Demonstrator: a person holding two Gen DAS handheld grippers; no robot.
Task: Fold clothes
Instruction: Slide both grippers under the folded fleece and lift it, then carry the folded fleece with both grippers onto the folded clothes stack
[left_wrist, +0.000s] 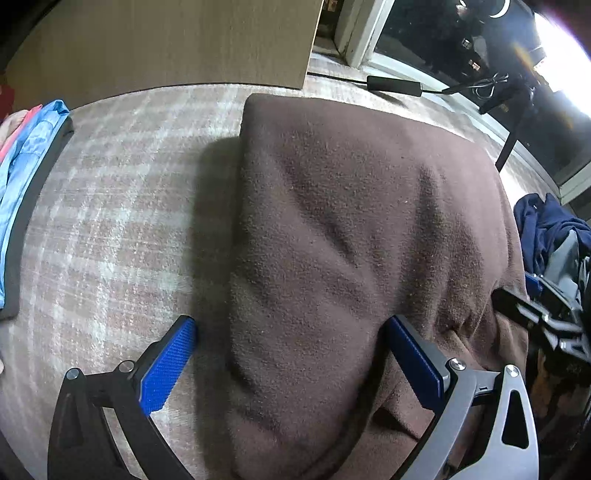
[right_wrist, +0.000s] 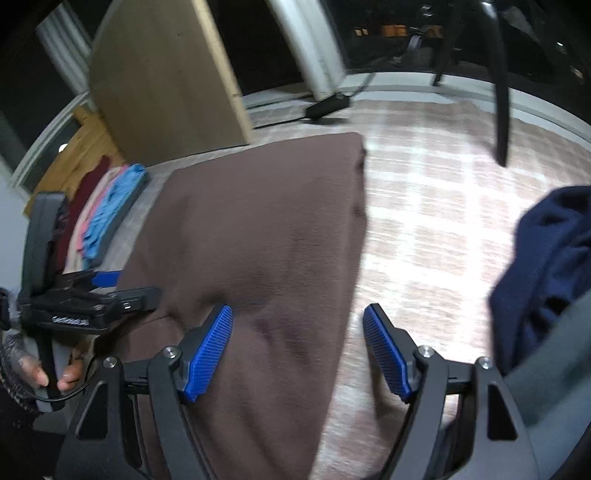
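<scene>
Straddling a soft, thick brown fleece (left_wrist: 351, 229) on the rug (left_wrist: 110, 206), both grippers (left_wrist: 291, 350) (right_wrist: 297, 339) gape wide, empty; pinch its near edge.

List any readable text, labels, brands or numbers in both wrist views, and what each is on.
None readable.
Left gripper, on its grey right-hand linkage: one tiny mark, too small to read.
Brown fleece garment: no tag or print visible.
Folded stack: no visible lettering.
Navy garment: none visible.
Black power brick: any label too small or dark to make out.
</scene>
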